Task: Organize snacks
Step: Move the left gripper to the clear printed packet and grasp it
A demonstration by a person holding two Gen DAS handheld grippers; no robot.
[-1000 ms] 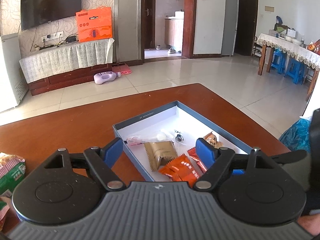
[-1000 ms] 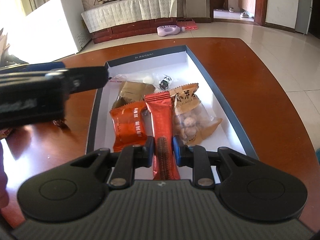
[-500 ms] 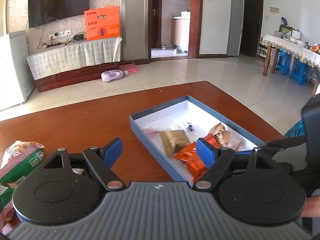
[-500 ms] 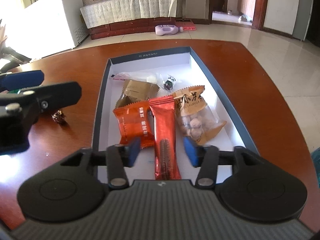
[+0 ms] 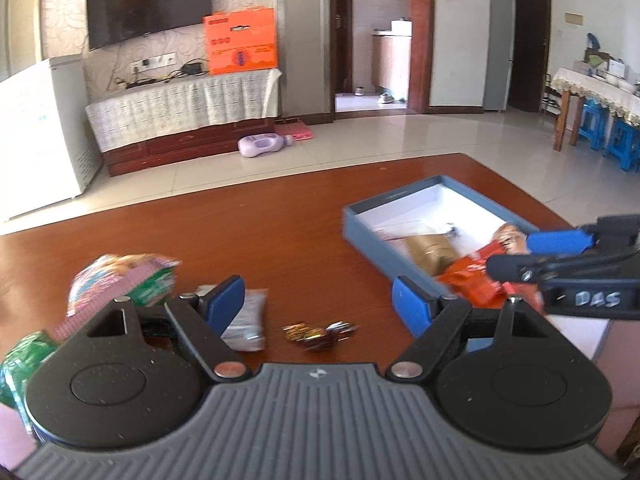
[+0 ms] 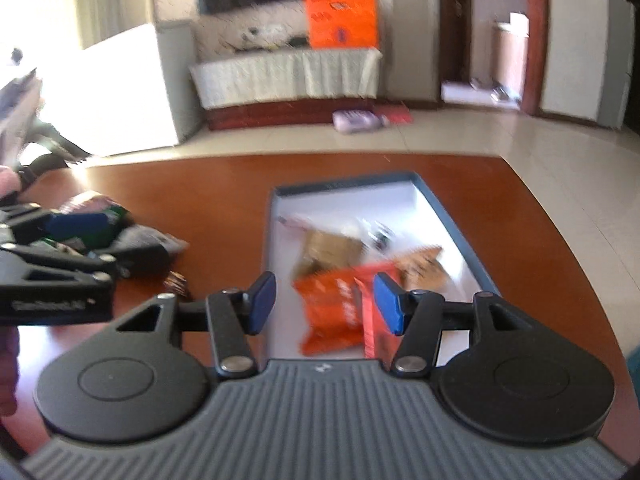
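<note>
My left gripper hangs open over the brown table. Small foil-wrapped candies lie just below the gap between its fingers. A grey packet sits by its left finger, and a green and pink snack bag lies further left. My right gripper is open above the near end of the blue box, holding nothing. Under it in the box lie an orange packet and a long red bar. A brown packet and a nut bag lie behind them.
The box stands on the right half of the table, with each gripper visible at the edge of the other's view. A person's hand shows at the far left. Beyond the table are tiled floor, a TV bench and a white appliance.
My right gripper opened off the long red bar, left it in the box and drew up and back. My left gripper swung left from the box to the loose snacks.
</note>
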